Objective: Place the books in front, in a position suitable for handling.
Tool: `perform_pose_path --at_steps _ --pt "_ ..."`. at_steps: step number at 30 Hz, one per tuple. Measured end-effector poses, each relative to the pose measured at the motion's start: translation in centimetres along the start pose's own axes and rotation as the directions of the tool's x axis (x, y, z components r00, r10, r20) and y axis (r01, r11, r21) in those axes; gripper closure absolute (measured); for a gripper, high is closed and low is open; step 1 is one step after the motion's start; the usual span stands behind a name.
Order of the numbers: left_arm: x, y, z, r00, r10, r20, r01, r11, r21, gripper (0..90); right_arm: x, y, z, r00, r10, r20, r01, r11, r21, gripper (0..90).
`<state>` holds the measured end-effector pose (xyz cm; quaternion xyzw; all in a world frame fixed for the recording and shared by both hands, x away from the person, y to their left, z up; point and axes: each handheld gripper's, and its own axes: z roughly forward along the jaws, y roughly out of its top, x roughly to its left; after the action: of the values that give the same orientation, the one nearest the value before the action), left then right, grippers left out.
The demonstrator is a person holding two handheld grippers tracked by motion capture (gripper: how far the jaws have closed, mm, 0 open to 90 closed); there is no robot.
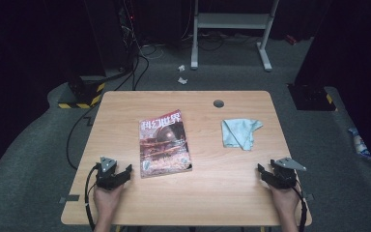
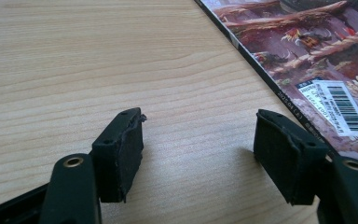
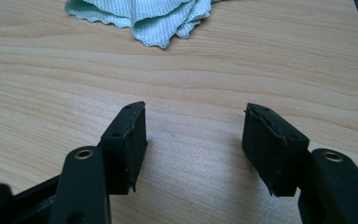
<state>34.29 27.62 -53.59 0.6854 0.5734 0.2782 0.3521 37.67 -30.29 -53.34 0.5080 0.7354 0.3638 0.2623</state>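
While both grippers rest low in the high view, the left gripper (image 1: 125, 170) stands wide open and empty just left of the magazine (image 1: 164, 142) at frame centre. At lower right, the right gripper (image 1: 262, 170) gapes equally wide, holding nothing, with the pale green cloth (image 1: 240, 133) above it, apart.

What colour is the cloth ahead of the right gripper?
Pale mint green cloth, clearest in the right gripper view.

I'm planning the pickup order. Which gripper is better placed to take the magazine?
Left. The left gripper rests open just beside the magazine; the right gripper sits across the table, nearer the cloth.
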Motion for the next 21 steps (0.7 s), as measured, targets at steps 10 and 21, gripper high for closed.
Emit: perform_pose_path --at_steps 10,21 --pt "0.08 0.04 0.03 1.0000 -0.006 0.000 0.006 1.0000 0.004 29.7 -0.01 -0.01 -0.02 1.0000 -0.003 -0.001 0.003 1.000 0.000 39.8" --pt "-0.33 -0.04 0.01 0.9998 0.015 -0.013 -0.015 0.9999 0.007 29.6 -0.01 -0.02 -0.04 0.9999 -0.009 -0.009 0.009 1.000 0.001 39.7"
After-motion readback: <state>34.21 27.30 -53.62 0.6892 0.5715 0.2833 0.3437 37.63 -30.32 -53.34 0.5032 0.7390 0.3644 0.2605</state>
